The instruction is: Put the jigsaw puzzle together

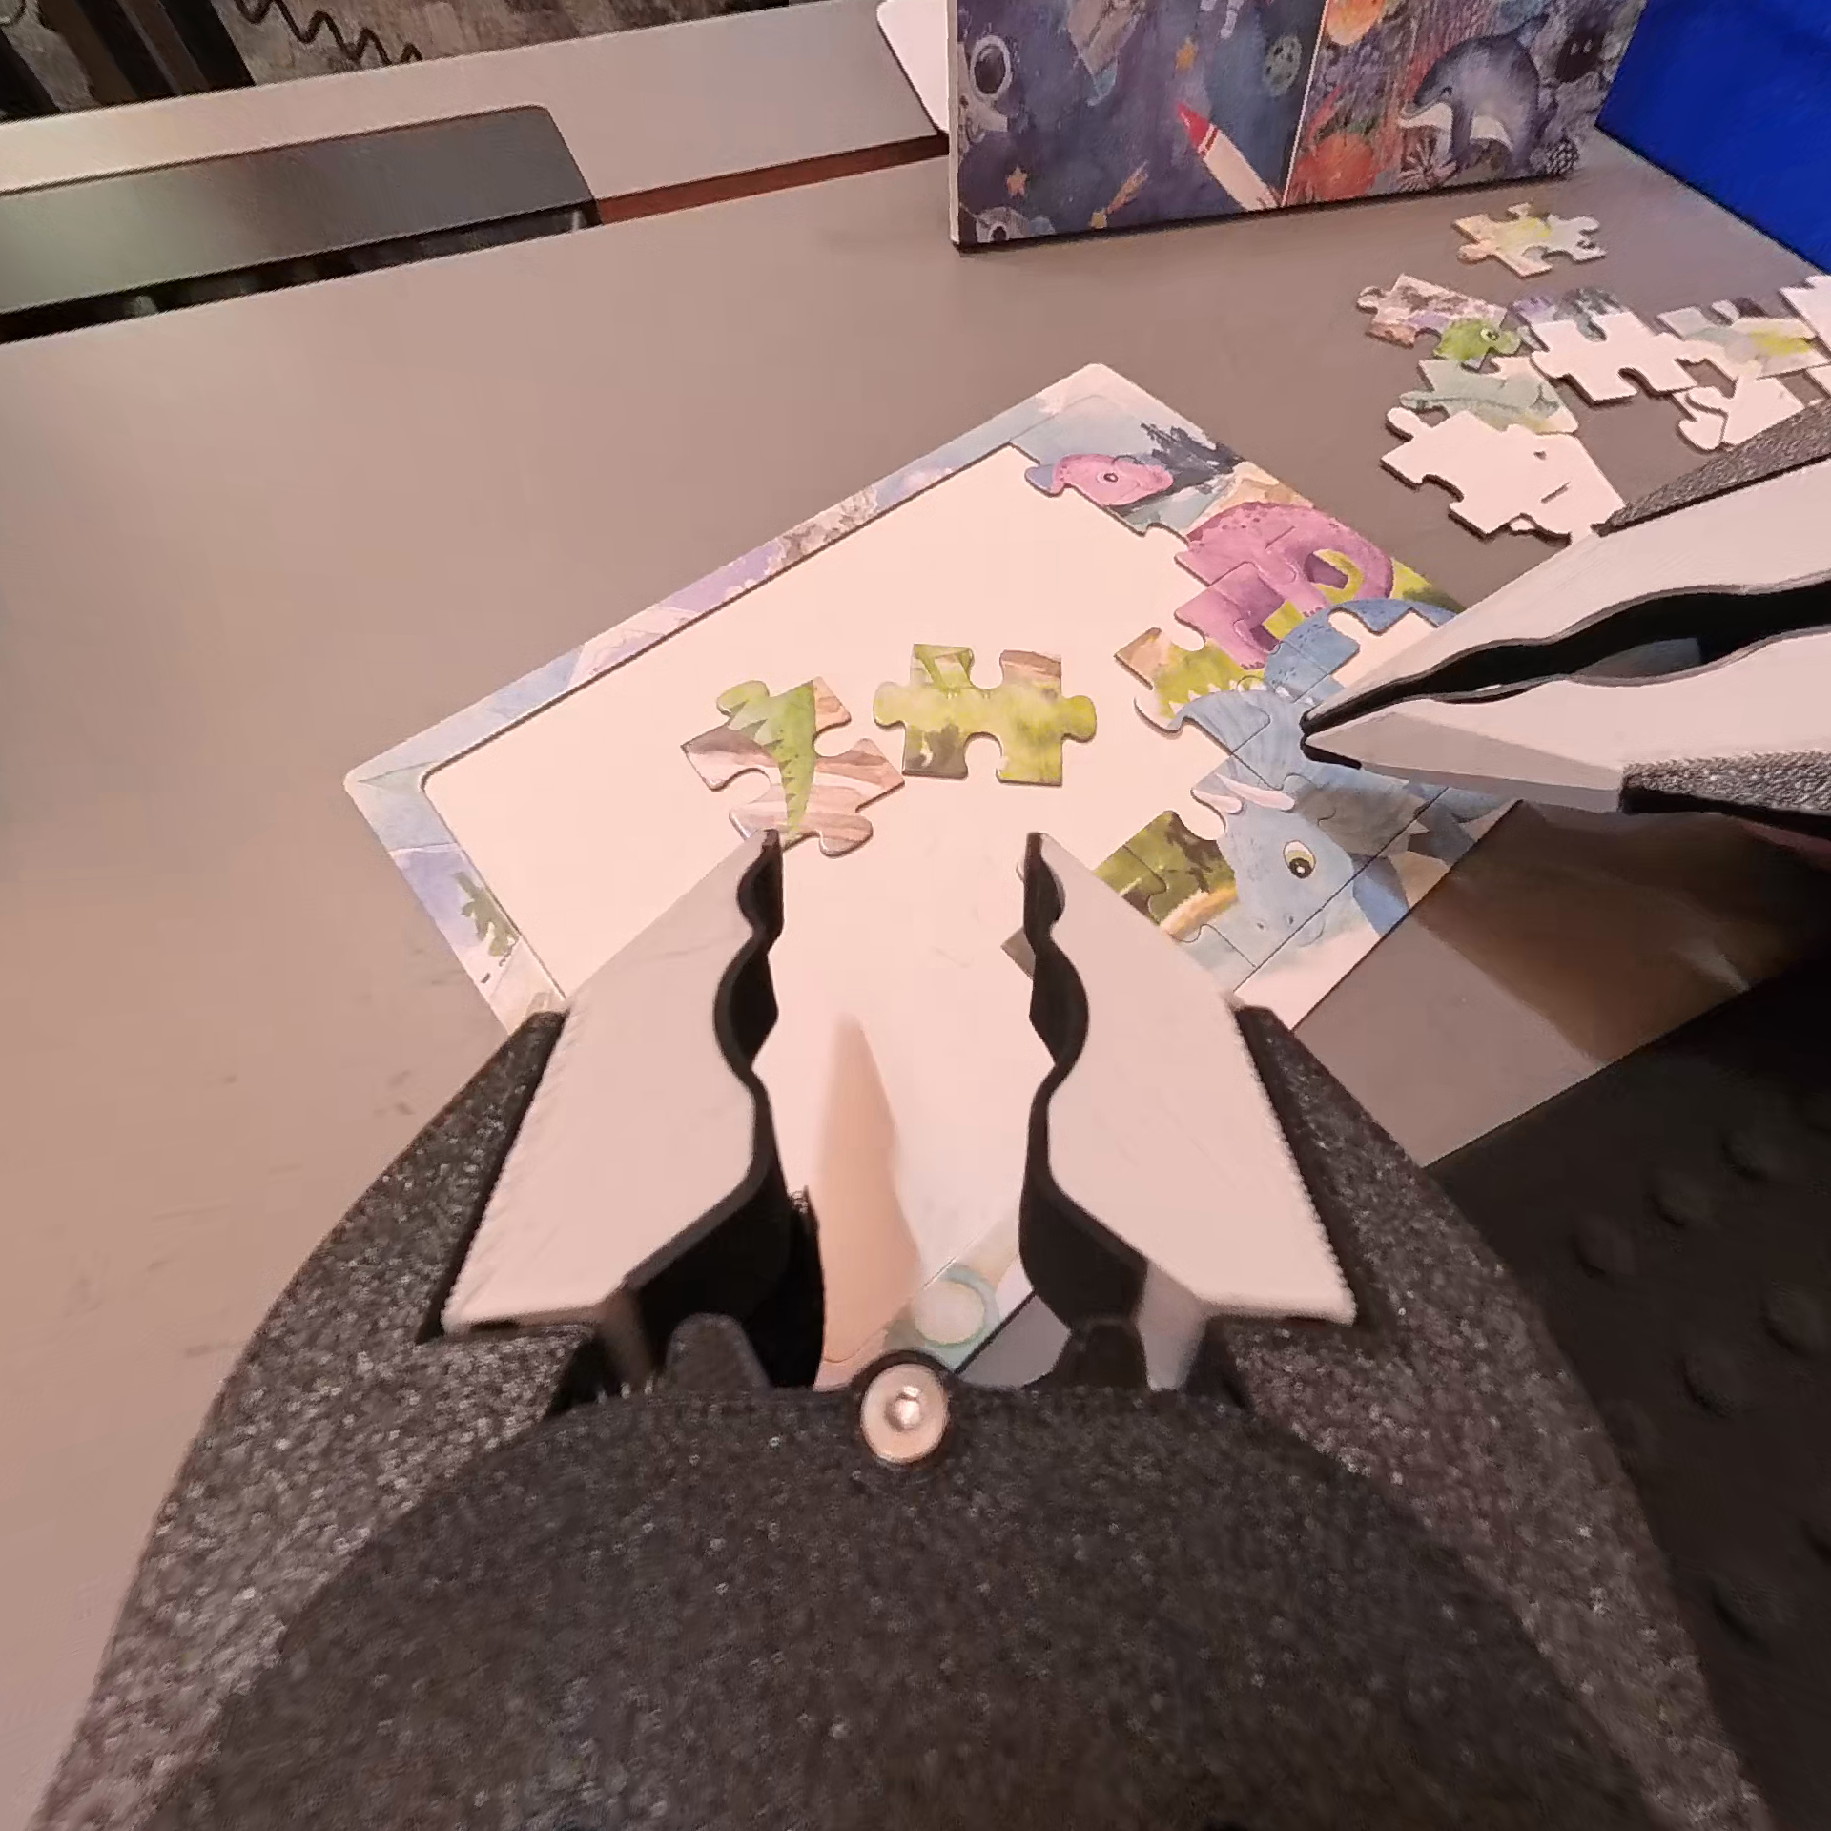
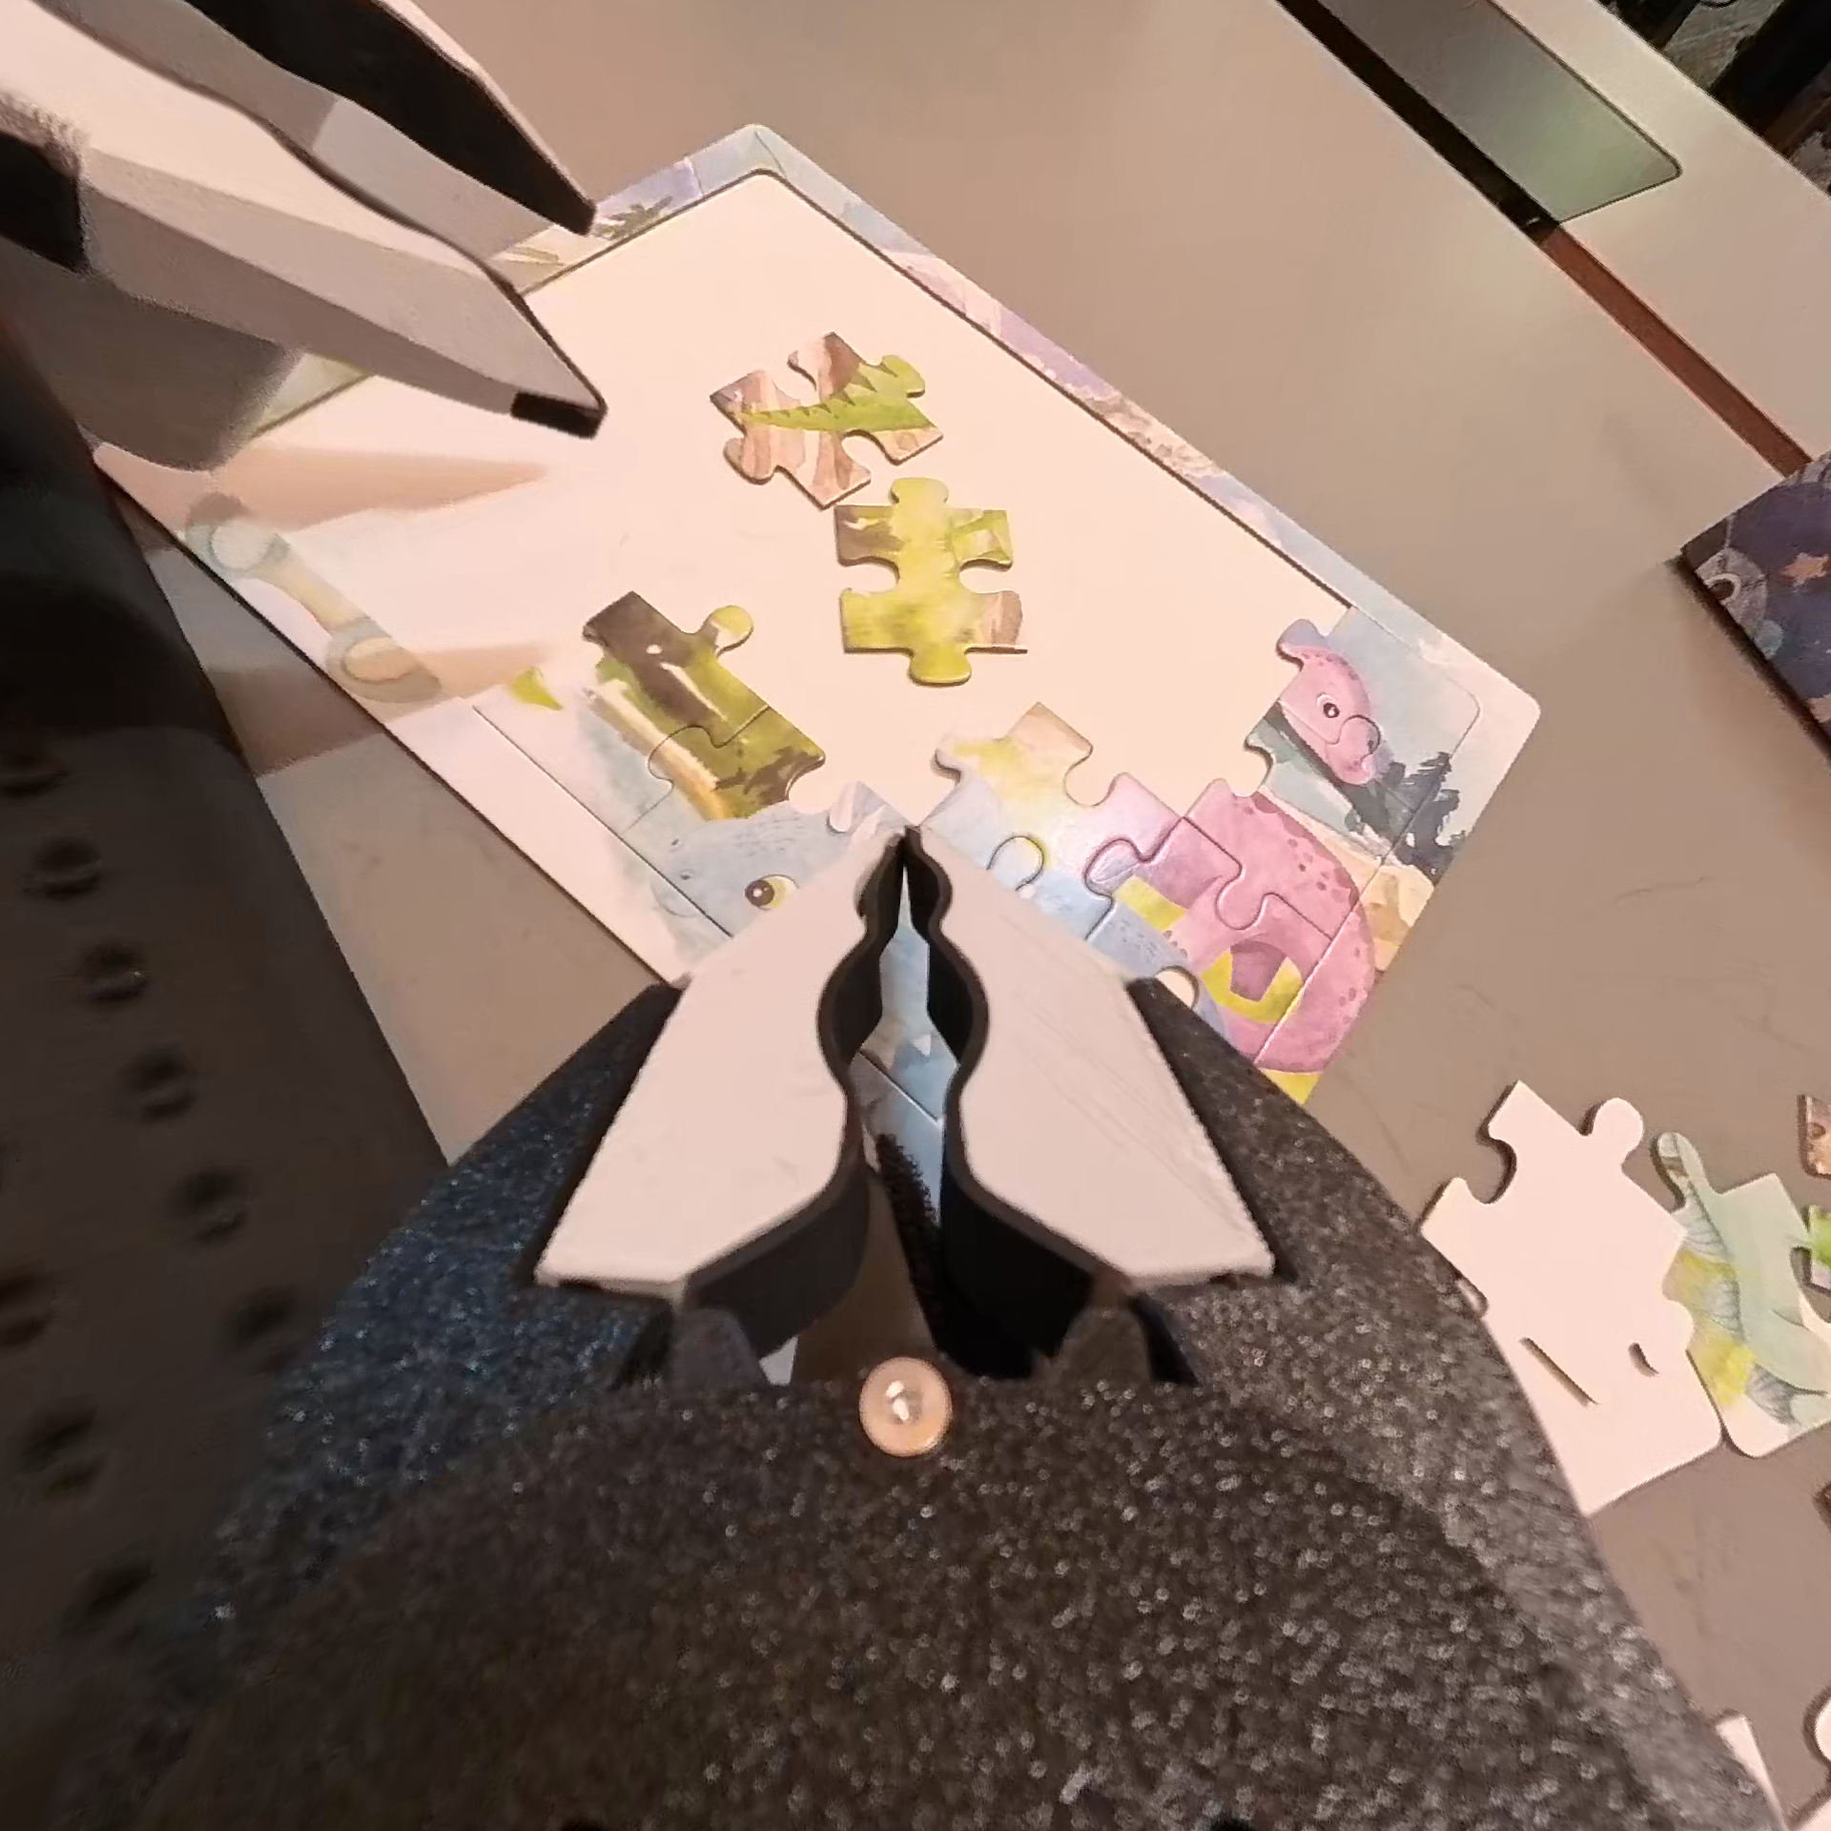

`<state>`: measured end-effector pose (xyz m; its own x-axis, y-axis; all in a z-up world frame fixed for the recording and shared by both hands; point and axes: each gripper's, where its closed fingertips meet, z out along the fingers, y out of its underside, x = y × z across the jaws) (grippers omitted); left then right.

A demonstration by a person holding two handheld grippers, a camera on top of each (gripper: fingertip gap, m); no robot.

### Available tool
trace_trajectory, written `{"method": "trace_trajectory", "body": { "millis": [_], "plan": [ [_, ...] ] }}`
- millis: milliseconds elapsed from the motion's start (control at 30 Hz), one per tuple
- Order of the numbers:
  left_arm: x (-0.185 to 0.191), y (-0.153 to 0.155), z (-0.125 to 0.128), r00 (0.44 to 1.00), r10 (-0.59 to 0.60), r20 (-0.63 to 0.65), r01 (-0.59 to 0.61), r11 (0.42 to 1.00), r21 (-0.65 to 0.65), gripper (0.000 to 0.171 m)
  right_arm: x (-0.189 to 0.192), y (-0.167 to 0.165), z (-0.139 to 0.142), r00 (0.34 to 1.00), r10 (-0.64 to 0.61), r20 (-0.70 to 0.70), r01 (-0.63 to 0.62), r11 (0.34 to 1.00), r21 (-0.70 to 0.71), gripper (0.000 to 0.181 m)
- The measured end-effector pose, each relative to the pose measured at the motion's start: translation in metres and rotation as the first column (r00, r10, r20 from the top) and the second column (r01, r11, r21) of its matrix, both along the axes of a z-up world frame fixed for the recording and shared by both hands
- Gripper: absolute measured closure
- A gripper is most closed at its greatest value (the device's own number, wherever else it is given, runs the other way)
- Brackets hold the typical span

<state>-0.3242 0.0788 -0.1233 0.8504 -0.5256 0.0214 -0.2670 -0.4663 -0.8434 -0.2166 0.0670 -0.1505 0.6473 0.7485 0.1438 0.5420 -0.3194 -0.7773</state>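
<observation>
Pressing joined blue-dinosaur pieces (image 2: 1030, 872) flat in the white cardboard puzzle tray (image 1: 694, 634), the right gripper (image 2: 907, 842) is clenched, empty; left gripper (image 1: 897, 852) hovers released. Next, seemingly: grasping the loose green piece (image 1: 986, 723).

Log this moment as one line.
left gripper: open, over white puzzle tray | right gripper: shut, on assembled blue dinosaur pieces | two green loose pieces: unplaced

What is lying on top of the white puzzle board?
On the puzzle board lie two loose pieces, a striped leafy piece and a green piece, beside joined dinosaur pieces. The right gripper covers part of the joined picture.
</observation>
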Motion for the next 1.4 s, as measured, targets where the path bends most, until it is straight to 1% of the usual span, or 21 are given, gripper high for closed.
{"method": "trace_trajectory", "body": {
  "millis": [100,167,333,500,667,800,1000,1100,1200,1267,1400],
  "plan": [
    [0.001,0.000,-0.001,1.000,-0.003,-0.015,0.003,1.000,0.003,0.120,-0.001,0.000,-0.001,1.000,0.005,0.003,-0.005,1.000,-0.006,0.181],
    [-0.001,0.000,0.001,1.000,0.005,0.002,-0.005,1.000,0.007,0.119,-0.002,0.000,-0.004,1.000,0.009,0.008,-0.009,1.000,-0.024,0.181],
    [-0.002,0.000,0.006,0.999,0.009,0.031,-0.010,1.000,0.022,0.118,0.002,0.003,0.000,1.000,-0.016,0.001,0.016,1.000,-0.002,0.181],
    [0.001,-0.001,0.003,1.000,-0.006,0.000,0.006,1.000,0.020,0.118,0.003,0.003,-0.002,1.000,-0.020,0.001,0.020,1.000,-0.017,0.181],
    [-0.002,-0.001,0.004,1.000,0.015,-0.010,-0.015,0.999,0.034,0.118,0.008,0.003,0.001,0.999,-0.043,-0.004,0.043,0.999,0.004,0.181],
    [-0.001,-0.004,0.005,1.000,0.018,-0.021,-0.017,0.999,0.049,0.120,0.017,0.005,0.010,0.993,-0.091,-0.070,0.092,0.996,0.008,0.181],
    [-0.002,-0.002,-0.006,1.000,0.024,-0.003,-0.024,0.999,-0.039,0.123,0.028,0.008,0.021,0.975,-0.129,-0.181,0.127,0.992,-0.022,0.181],
    [-0.003,-0.001,-0.003,0.999,0.028,-0.017,-0.028,1.000,-0.013,0.123,0.036,0.015,0.033,0.942,-0.169,-0.289,0.167,0.985,-0.034,0.178],
    [-0.013,0.004,0.000,0.995,0.096,-0.012,-0.096,0.995,0.009,0.127,0.046,0.024,0.040,0.895,-0.219,-0.389,0.200,0.976,-0.090,0.174],
    [-0.018,0.007,0.000,0.992,0.127,-0.012,-0.127,0.992,0.005,0.130,0.049,0.028,0.042,0.866,-0.240,-0.438,0.205,0.971,-0.126,0.168],
    [-0.014,0.005,0.002,0.994,0.104,-0.037,-0.102,0.994,0.037,0.130,0.052,0.031,0.049,0.828,-0.255,-0.499,0.208,0.967,-0.150,0.160]
  ]
}}
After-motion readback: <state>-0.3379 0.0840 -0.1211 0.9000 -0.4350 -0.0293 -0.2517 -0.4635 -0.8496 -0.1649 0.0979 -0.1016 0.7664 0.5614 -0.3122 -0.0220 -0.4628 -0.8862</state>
